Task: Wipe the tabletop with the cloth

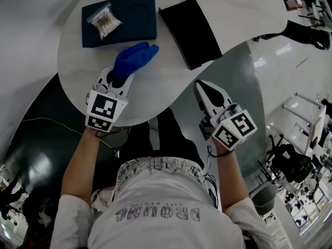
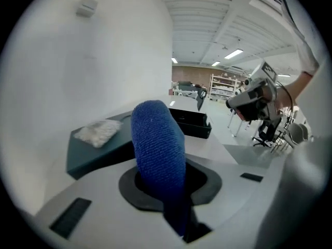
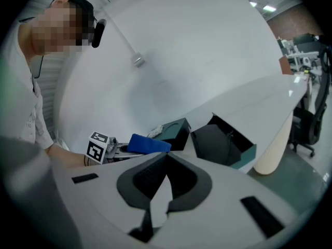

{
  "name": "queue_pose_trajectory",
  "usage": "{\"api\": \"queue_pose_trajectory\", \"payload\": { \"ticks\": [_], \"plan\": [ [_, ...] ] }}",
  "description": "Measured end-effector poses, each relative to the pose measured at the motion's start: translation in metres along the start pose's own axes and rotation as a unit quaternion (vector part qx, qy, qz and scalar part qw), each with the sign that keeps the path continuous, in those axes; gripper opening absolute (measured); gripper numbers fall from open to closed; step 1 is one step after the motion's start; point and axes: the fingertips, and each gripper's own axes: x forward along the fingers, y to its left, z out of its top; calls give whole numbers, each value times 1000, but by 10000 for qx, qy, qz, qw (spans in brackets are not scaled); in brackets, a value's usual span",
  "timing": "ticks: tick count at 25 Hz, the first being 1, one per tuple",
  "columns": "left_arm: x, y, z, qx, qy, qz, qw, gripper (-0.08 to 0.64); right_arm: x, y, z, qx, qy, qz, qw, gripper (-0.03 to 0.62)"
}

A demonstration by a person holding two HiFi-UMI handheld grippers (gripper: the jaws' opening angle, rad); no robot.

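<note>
- One person, seen from above at the bottom of the head view, wears a white printed shirt (image 1: 155, 201) and has both bare forearms stretched forward.
- There are two grippers, each white plastic and carrying a cube with black-and-white square markers.
- The left gripper (image 1: 117, 81) sits left of centre, over the near edge of the table. Its jaws are clamped on the cloth.
- The right gripper (image 1: 204, 87) sits right of centre, off the table edge and above the grey-green floor. Its dark jaws are pressed together at the tips with nothing between them.
- One cloth (image 1: 136, 56), bright blue with a knitted, nubbly weave, is rolled into a thick soft wad. It sticks out of the left gripper towards the upper right, over the tabletop.
- One table (image 1: 233, 14), white and smooth, has a rounded, wavy edge that curves in between the two grippers.
- One flat dark blue box (image 1: 132, 17) lies at the upper left, just beyond the cloth.
- One clear crinkled bag (image 1: 105, 21) of small brownish pieces lies on that box.
- One black open tray (image 1: 191, 31), rectangular, lies at an angle just right of the blue box.
</note>
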Motion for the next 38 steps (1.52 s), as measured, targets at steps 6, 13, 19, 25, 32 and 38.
{"api": "queue_pose_trajectory", "payload": {
  "ticks": [6,13,19,25,32,38],
  "plan": [
    [-92,79,-29,-265,-11,978,9949,74,48,58,5,-266,201,516,9981,8],
    [-176,128,-85,-479,146,1632,9853,74,97,126,-11,-504,525,969,9926,8],
    [-216,151,-126,-638,216,1957,9783,74,126,163,-30,-615,775,1150,9884,8],
    [-191,129,-172,-394,628,1640,9837,74,137,171,-45,-681,988,1135,9863,8],
    [-167,110,-198,-514,879,1373,9853,74,137,162,-49,-695,1071,1011,9867,8],
    [-165,111,-199,-575,959,1336,9847,74,134,158,-53,-630,1083,992,9872,8]
  ]
}}
